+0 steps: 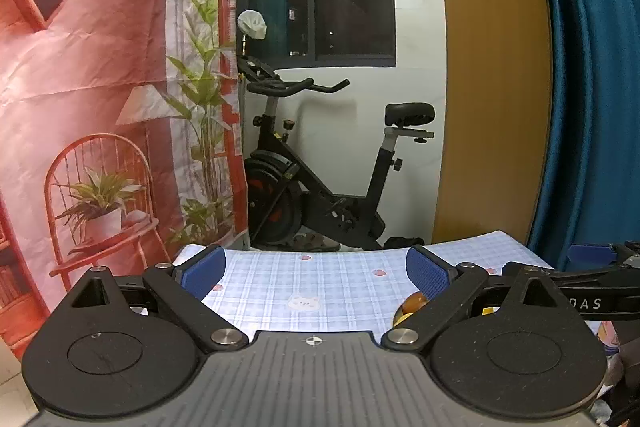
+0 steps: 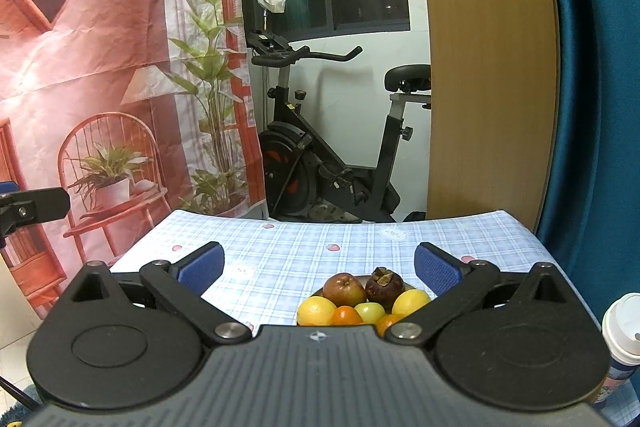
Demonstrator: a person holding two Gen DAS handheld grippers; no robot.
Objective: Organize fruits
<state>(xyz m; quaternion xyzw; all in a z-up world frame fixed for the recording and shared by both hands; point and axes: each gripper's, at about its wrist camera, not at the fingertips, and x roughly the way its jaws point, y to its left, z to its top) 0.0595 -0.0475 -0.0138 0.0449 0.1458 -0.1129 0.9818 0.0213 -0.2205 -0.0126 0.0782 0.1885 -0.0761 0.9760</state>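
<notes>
In the right wrist view a dark plate holds a pile of fruit: a brown-red apple, a dark mangosteen, two yellow lemons, a green fruit and oranges. My right gripper is open and empty, just above and behind the pile. My left gripper is open and empty over the checked tablecloth. In the left wrist view only an edge of the fruit shows behind the right finger. The right gripper's arm shows at the right there.
A white-lidded cup stands at the table's right edge. An exercise bike stands beyond the far table edge, with a printed backdrop on the left and a blue curtain on the right.
</notes>
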